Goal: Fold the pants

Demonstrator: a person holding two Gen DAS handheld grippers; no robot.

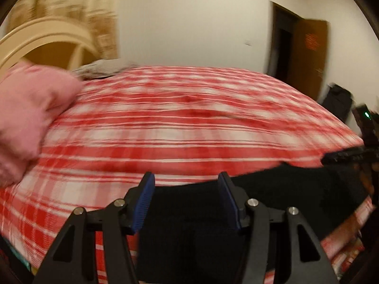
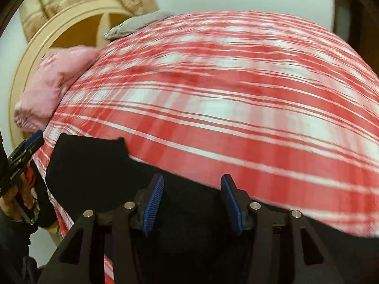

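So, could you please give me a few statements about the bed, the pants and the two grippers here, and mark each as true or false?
1. The black pants lie on a red-and-white checked bedspread. True.
2. The left gripper is clamped shut on the pants. False: its fingers stand apart, pressing on nothing.
3. A pink blanket sits at the bedspread's left edge. True.
4. The right gripper holds a lifted pant leg. False: its fingers stand apart and the pants lie flat.
5. The brown door in the left wrist view is shut. False: it stands open.
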